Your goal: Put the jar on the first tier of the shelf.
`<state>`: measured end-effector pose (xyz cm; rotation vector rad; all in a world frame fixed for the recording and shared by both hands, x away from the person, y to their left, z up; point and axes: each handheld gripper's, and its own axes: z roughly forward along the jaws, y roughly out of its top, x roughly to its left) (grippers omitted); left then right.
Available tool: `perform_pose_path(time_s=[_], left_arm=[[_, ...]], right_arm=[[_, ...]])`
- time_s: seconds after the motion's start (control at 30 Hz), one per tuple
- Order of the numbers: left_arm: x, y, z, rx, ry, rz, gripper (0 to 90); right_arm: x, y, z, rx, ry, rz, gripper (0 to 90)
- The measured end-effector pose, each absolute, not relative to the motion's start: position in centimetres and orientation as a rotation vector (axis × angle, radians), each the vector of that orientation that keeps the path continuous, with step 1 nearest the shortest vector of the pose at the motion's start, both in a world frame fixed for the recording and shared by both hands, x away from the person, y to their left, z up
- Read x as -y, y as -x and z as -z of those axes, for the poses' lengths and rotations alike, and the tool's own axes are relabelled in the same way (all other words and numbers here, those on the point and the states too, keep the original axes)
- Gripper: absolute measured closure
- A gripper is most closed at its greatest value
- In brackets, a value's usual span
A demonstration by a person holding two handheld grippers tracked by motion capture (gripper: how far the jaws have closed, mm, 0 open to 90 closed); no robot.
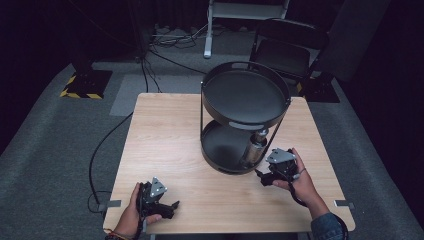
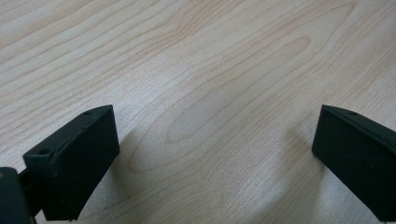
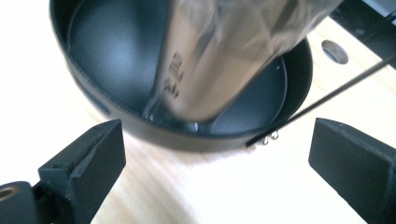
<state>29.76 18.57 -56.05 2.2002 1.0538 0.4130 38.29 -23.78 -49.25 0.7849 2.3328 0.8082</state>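
Here, one metal shaker (image 1: 254, 148), two trays (image 1: 245, 95).

One rack (image 1: 245, 90), one flask (image 1: 254, 148), seemingly.

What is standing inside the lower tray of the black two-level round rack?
A shiny metal cylinder bottle stands in the lower tray, near its front rim. The upper black round tray covers the back part, so anything there is hidden.

The high view looked forward and down over the whole desk (image 1: 170, 140); both gripper views sat close above it, the right facing the tiered tray (image 3: 187, 135).
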Motion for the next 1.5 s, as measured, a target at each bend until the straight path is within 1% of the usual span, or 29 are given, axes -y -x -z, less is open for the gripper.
perform_pose_path(time_s=[0.5, 1.5], left_arm=[[-18.6, -29.8, 56.0, -1.054, -2.2, -0.413, 0.4], [-18.6, -29.7, 56.0, -1.052, -2.202, -0.41, 0.4]], right_arm=[[25.8, -35.6, 49.7, -2.356, -0.736, -0.768, 3.8], [29.4, -32.7, 52.7, -2.396, -0.768, -0.642, 3.8]])
